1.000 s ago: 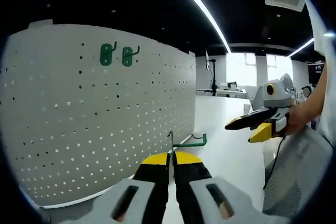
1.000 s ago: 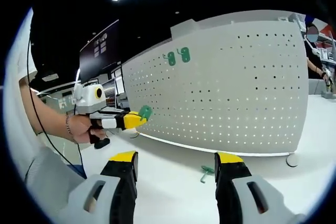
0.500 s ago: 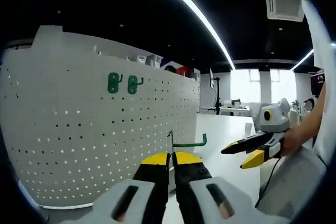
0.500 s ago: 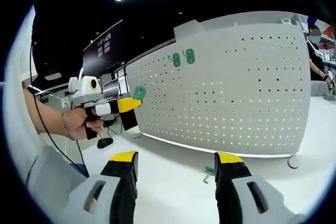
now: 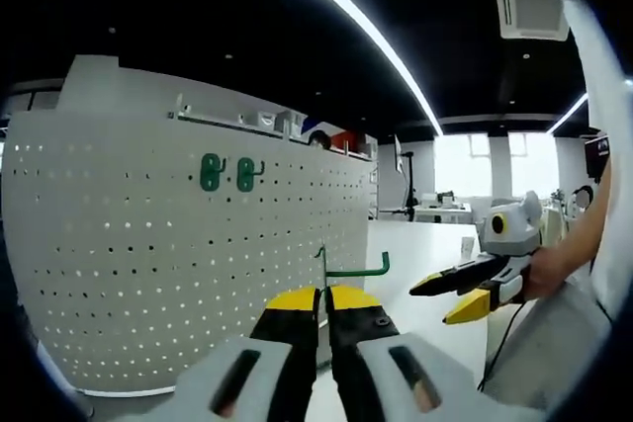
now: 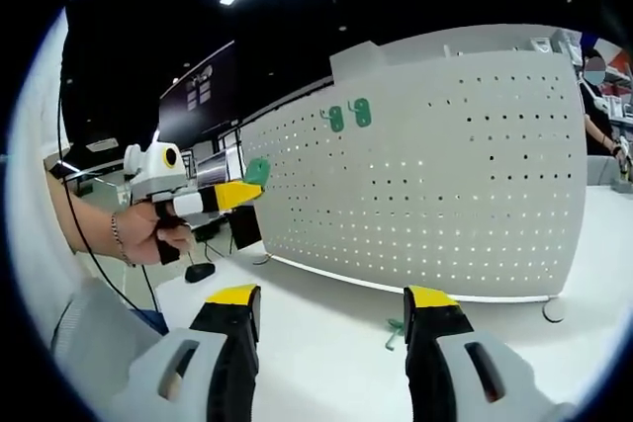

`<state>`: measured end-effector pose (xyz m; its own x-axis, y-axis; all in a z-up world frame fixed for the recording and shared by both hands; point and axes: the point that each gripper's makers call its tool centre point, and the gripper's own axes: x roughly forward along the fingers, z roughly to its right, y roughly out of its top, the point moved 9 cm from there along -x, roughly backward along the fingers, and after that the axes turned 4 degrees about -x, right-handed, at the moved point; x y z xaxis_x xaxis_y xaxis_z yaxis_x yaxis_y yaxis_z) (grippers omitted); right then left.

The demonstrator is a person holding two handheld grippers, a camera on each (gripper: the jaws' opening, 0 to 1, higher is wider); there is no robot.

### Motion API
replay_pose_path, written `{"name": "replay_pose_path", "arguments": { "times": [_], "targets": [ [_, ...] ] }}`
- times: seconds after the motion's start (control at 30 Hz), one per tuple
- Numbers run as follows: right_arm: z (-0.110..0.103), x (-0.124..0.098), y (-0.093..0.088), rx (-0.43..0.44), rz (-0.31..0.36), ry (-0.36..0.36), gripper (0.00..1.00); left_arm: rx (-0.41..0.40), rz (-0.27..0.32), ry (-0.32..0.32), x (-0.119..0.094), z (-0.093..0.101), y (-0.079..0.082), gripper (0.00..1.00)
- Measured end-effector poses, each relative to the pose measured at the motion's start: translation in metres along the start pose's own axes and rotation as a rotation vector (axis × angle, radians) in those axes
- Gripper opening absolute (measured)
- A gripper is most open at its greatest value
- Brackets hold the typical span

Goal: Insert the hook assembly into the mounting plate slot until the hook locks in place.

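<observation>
Hook (image 5: 354, 270) clamped in left gripper (image 5: 323, 305), apparently clear of pegboard (image 5: 188, 264).

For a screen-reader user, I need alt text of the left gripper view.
The left gripper, jaws closed, holds a green metal hook up before a white perforated pegboard that already carries two green hooks near its top. At right, a person's hand holds the right gripper, jaws open, above a white table.

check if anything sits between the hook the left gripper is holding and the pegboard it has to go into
Nothing visible does. The left gripper holds the green hook in open air before the white pegboard; the two mounted hooks sit higher up, off its path.
</observation>
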<state>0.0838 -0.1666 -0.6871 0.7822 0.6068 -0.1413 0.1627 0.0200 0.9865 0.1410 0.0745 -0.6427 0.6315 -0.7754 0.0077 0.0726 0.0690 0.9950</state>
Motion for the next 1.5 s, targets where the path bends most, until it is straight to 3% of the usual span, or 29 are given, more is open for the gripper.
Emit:
{"name": "replay_pose_path", "arguments": {
  "times": [0.17, 0.37, 0.83, 1.5],
  "targets": [
    [-0.003, -0.003, 0.017, 0.008, 0.134, 0.025, 0.58, -0.004, -0.002, 0.003, 0.0, -0.002, -0.001, 0.02],
    [-0.009, -0.004, 0.032, 0.02, 0.221, 0.08, 0.62, -0.002, 0.0, 0.01, 0.0, -0.002, 0.0, 0.02],
    [-0.022, 0.012, 0.039, 0.011, 0.211, 0.159, 0.61, -0.003, 0.003, 0.025, -0.003, -0.003, 0.0, 0.02],
    [-0.037, 0.054, 0.056, 0.025, 0.231, 0.234, 0.56, -0.005, 0.006, 0.043, -0.005, -0.002, -0.001, 0.02]
  ]
}}
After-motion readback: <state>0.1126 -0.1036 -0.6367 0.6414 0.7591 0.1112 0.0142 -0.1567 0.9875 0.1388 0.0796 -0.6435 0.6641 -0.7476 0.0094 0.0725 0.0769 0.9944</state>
